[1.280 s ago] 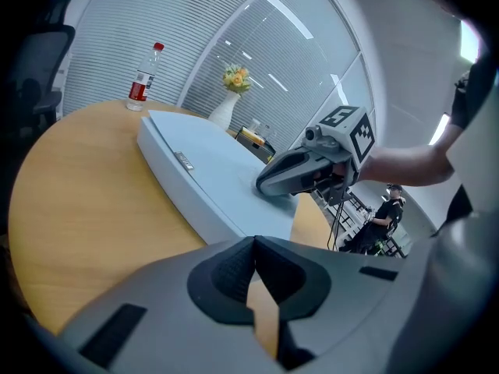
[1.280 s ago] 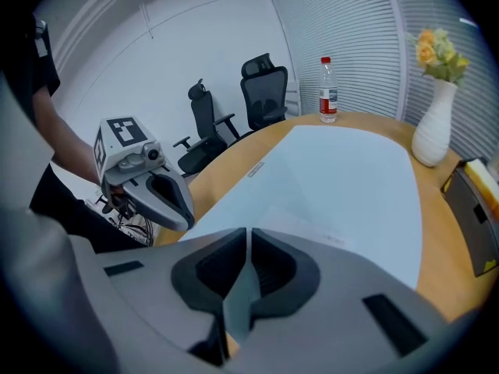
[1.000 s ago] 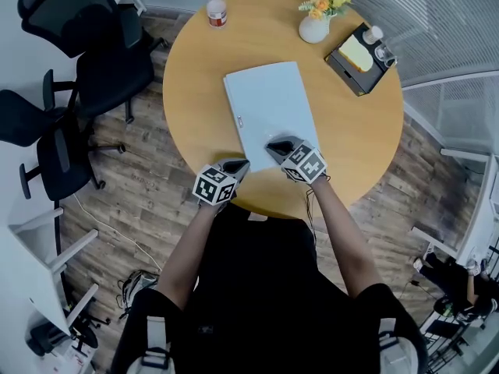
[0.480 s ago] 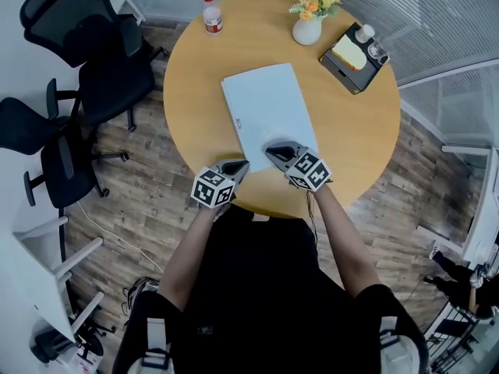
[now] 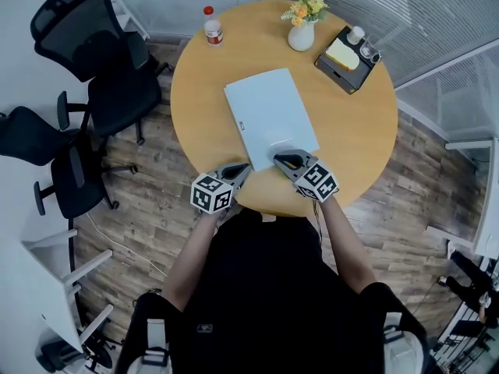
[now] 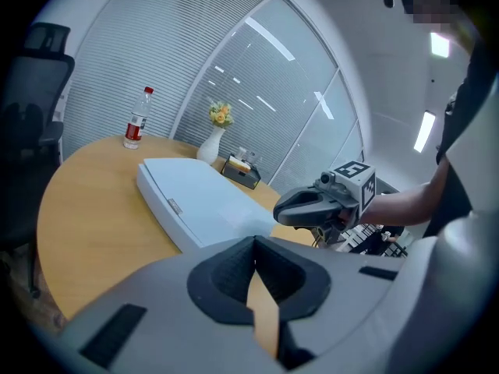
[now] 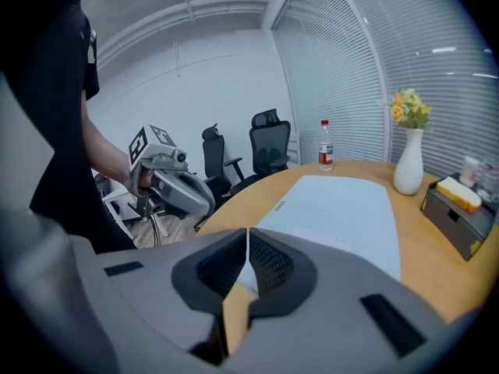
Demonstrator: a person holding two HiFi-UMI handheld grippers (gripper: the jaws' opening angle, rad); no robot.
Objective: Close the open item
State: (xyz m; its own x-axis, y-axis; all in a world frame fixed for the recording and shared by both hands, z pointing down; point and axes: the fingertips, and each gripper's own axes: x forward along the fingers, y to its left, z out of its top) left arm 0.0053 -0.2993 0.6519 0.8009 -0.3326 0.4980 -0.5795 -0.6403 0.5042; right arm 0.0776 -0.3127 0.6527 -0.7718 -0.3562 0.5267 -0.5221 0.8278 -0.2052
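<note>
While you are standing at the near edge of the round wooden table, the black office chairs are sitting well off to your left and the red-capped water bottle is standing at the far left rim, both out of the way of the work. Your left gripper is hovering near the laptop's near left corner, its tongs pressed together on nothing. The pale laptop is lying in the middle of the table with its lid flat on the base, so the closing is looking finished to me. Your right gripper is pointing at the laptop's near edge, tongs likewise closed and empty; whether it is touching the lid I cannot tell. Both are probably sitting low and shut because pressing a lid down needs no grasp. Further right, the white vase of flowers and the dark tray are resting near the far rim.
</note>
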